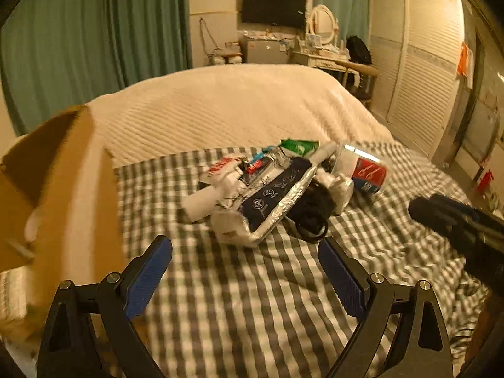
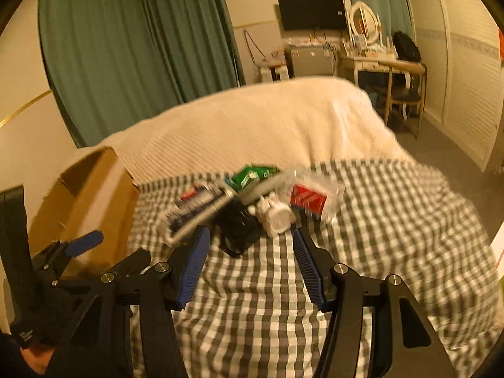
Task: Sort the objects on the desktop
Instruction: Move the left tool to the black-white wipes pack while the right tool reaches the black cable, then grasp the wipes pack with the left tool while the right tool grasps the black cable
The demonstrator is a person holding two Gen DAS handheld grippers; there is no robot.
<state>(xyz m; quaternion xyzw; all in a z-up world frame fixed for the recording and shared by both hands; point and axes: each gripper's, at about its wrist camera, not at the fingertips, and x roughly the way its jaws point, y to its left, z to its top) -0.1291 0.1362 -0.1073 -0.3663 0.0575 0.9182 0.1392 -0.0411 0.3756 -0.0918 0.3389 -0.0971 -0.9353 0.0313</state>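
A pile of small objects lies on the checked cloth [image 1: 239, 299]: a silver and dark foil packet [image 1: 271, 201], a white bottle [image 1: 204, 200], a black tangle of cord [image 1: 312, 211], a red and white cup [image 1: 367, 170] and a green packet [image 1: 297, 146]. My left gripper [image 1: 245, 247] is open and empty, just short of the pile. My right gripper [image 2: 250, 236] is open and empty, its tips near the black cord [image 2: 237, 226] and a white plug-like piece [image 2: 277, 217]. The right gripper also shows at the right edge of the left wrist view [image 1: 441, 217].
An open cardboard box [image 1: 60, 195] stands to the left of the pile, also in the right wrist view [image 2: 88, 204]. A cream blanket [image 1: 239, 104] covers the bed behind. A dresser, mirror and wardrobe stand at the far right.
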